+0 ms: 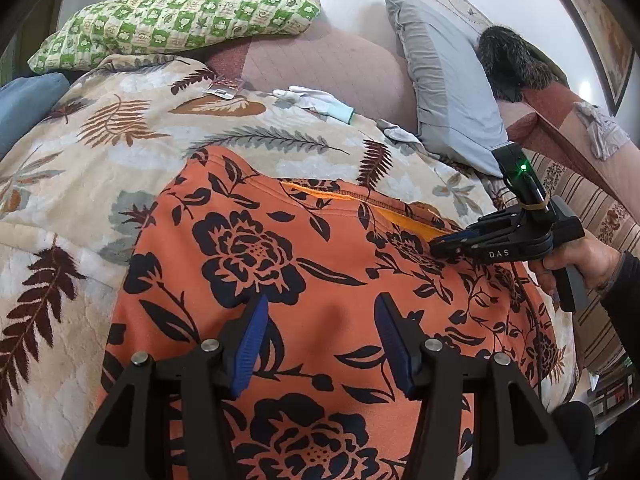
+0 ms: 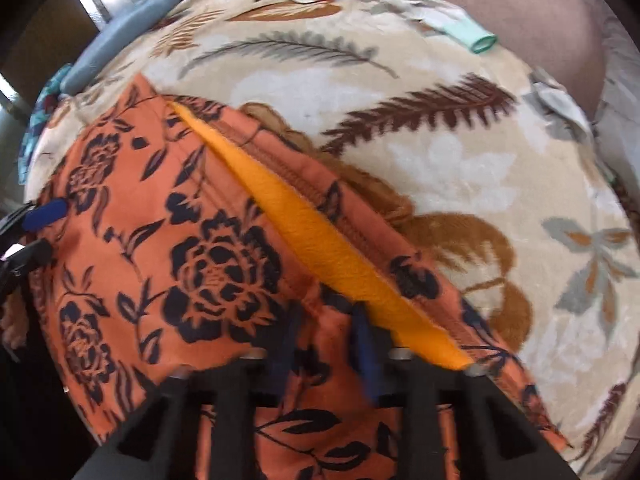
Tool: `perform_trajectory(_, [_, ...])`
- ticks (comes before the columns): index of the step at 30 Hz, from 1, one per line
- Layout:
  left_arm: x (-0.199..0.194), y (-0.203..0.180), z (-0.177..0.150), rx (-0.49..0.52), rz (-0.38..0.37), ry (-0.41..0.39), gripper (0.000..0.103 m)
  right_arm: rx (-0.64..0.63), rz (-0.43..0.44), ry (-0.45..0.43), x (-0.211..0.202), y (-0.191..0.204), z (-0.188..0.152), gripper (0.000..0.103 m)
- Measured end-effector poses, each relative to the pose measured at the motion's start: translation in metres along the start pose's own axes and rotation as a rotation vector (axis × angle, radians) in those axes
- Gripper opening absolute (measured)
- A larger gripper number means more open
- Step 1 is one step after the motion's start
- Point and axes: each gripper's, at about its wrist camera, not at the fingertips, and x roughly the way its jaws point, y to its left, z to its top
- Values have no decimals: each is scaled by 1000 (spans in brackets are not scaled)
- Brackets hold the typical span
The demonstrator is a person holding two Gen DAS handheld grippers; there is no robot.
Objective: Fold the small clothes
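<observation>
An orange garment (image 1: 320, 264) with dark flower print lies spread on a leaf-patterned blanket (image 1: 80, 184). Its hem gapes and shows a yellow lining (image 2: 320, 240). My left gripper (image 1: 322, 340) stands open low over the garment's near part, with only flat cloth beneath its blue pads. It also shows at the left edge of the right wrist view, where the left gripper (image 2: 34, 236) sits at the garment's far side. A hand holds my right gripper (image 1: 444, 246) at the garment's right edge by the lining. In its own blurred view the right gripper (image 2: 326, 340) is shut on a pinch of orange cloth.
A green patterned pillow (image 1: 180, 20) and a grey pillow (image 1: 448, 92) lie at the back. A white glove (image 1: 316, 100) with a mint cuff and a small packet (image 1: 222, 88) rest on the blanket beyond the garment. A blue cushion (image 1: 28, 100) lies at the left.
</observation>
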Motion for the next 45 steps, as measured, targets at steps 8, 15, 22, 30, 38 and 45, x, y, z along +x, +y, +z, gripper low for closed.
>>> perform_trajectory(8, [-8,-5,2,25,2,-42,56,-21,-182,-158,-42,-2,10,8])
perform_trajectory(15, [10,-16,-10,78,34,31,57,148,-197,-199,-13,-38,-6,10])
perform_trajectory(22, [23,-22,-14,140,142,40,58,259,-20,-314,-78,-14,-35,58])
perform_trajectory(30, [6,-16,-11,88,138,-31,58,312,185,-153,-7,4,-29,50])
perform_trajectory(38, [5,-18,-9,64,65,-11,60,376,172,-292,-38,5,-28,51])
perform_trajectory(45, [16,-18,-12,91,151,15,60,542,253,-230,13,-16,-18,50])
